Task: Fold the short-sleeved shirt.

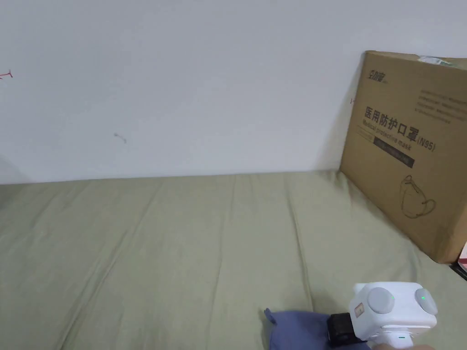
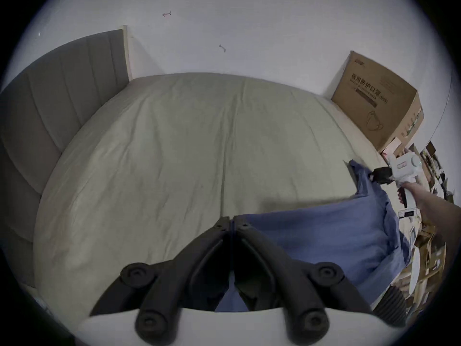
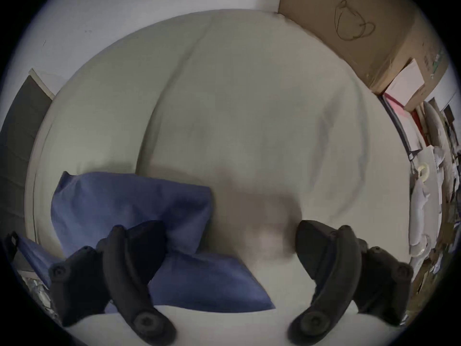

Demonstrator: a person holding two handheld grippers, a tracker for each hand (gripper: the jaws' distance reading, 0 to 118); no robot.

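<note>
- Blue short-sleeved shirt of thin woven cloth (image 2: 324,236) lies at the near right part of the bed, its long axis running left to right along the near edge; one corner (image 1: 273,316) points toward the far wall.
- Left tool (image 2: 231,220) has its black jaws pressed together on the shirt's near left edge, with blue cloth showing in the slit between them.
- Right tool (image 3: 230,244) has its jaws spread wide; the left jaw touches the blue cloth, while the right jaw sits over bare sheet, so nothing is pinched.
- In the head view the white body of the right tool (image 1: 339,329) sits at the near right, its black tip at the shirt's right end.
- Pale green bed sheet (image 1: 182,246) stretches bare and lightly creased from the shirt to the far wall, leaving wide room to the left and far side.
- Large brown cardboard box (image 1: 410,150) stands on the bed's far right corner against the white wall (image 1: 182,91), bounding the right side.
- Grey padded headboard (image 2: 50,106) closes off the left end of the bed.
- Clutter of boxes and white items (image 3: 424,176) lies beyond the bed's right edge.
</note>
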